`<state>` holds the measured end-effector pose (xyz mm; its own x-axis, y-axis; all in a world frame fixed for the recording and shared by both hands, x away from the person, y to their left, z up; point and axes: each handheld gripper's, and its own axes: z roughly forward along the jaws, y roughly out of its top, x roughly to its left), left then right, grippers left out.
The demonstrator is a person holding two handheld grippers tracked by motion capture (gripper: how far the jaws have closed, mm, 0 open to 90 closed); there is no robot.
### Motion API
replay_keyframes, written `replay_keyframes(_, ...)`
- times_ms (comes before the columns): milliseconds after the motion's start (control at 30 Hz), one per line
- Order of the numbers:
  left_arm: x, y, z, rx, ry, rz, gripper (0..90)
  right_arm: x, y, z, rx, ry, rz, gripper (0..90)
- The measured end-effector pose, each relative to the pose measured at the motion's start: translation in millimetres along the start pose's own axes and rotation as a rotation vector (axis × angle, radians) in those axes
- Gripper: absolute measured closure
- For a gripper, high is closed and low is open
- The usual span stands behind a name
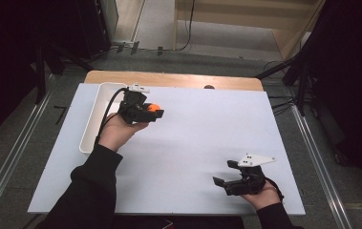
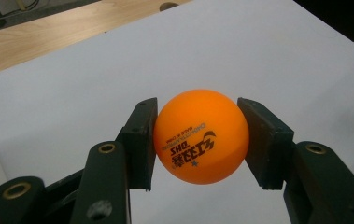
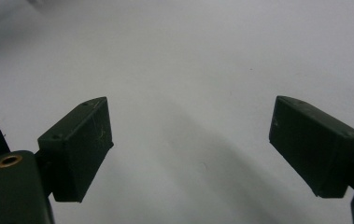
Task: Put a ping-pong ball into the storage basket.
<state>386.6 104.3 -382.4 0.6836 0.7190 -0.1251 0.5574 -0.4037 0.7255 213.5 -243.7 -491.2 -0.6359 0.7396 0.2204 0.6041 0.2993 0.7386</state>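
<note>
An orange ping-pong ball (image 2: 201,136) with black print sits squeezed between both black pads of my left gripper (image 2: 197,140). In the high view that left gripper (image 1: 154,112) hangs over the white sheet beside the tray, the orange ball (image 1: 154,108) showing at its tip. My right gripper (image 1: 222,183) rests low near the front right of the sheet. In the right gripper view, the right gripper (image 3: 191,140) stands open, its jaws wide apart with bare white sheet between them.
A long white tray (image 1: 95,119) lies along the left side of the white sheet (image 1: 202,129). A wooden table edge (image 1: 178,80) runs behind the sheet. Dark stands and cables border the table on the floor at both sides.
</note>
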Motion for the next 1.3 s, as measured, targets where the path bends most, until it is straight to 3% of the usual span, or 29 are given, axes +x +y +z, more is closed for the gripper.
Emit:
replay_keyframes(633,18.0,-2.6,-10.8,-0.002,0.031,-0.038,50.7,-0.4,0.1,0.2,-0.001,-0.003,0.002,11.9)
replay_keyframes(1300,37.1,-4.7,-22.1,0.001,0.102,-0.059,50.7,-1.1,-0.3,0.0,0.002,-0.005,0.014,11.9)
